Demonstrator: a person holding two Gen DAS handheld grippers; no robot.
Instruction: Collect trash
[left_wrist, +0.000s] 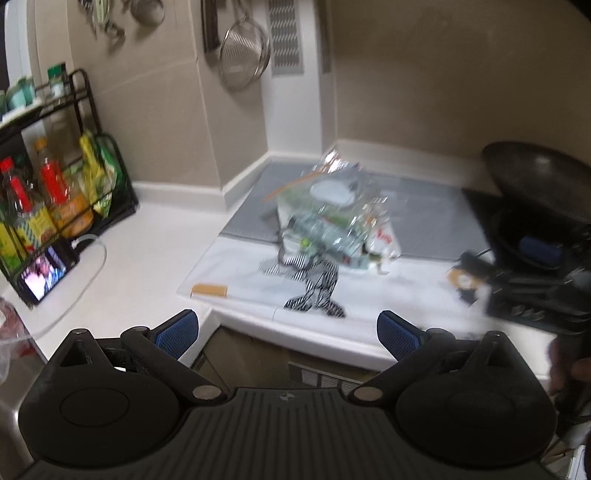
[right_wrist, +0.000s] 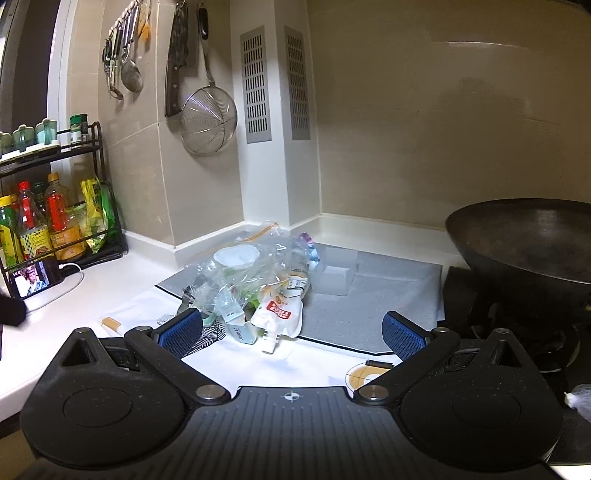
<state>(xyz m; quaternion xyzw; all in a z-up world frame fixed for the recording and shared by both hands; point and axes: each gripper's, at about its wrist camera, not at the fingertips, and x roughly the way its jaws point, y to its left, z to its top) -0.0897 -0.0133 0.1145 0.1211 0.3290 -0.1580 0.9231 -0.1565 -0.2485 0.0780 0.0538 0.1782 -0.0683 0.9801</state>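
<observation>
Left gripper (left_wrist: 287, 334): jaws spread wide, blue pads bare, nothing held or touched. It fills the lower part of its frame, back from the counter edge; this view is motion-blurred.

Right gripper (right_wrist: 292, 329): jaws spread wide, holding nothing, low over the white counter (right_wrist: 303, 363).

Trash pile (right_wrist: 255, 284): a clear zip bag with an orange seal strip, crumpled over a white paper cup (right_wrist: 236, 256), a white spouted pouch (right_wrist: 277, 314) with a red label, and a small carton. In the right wrist view it sits at frame centre, just beyond and between the jaws, nearer the left pad, not touching. In the left wrist view the same pile (left_wrist: 330, 218) lies mid-frame, well beyond the pads.

Surface: white counter; grey mat (right_wrist: 369, 295) under the rear of the pile, a black-and-white patterned sheet (left_wrist: 317, 284) at its front.

Room: beige tiled walls. Dark wok (right_wrist: 524, 236) on a gas burner, right of frame. Wire strainer (right_wrist: 208, 120) and a cleaver hanging upper centre; two vent grilles beside them. Black condiment rack (right_wrist: 51, 218) with bottles at left; a lit phone (right_wrist: 31, 280) propped below it.
</observation>
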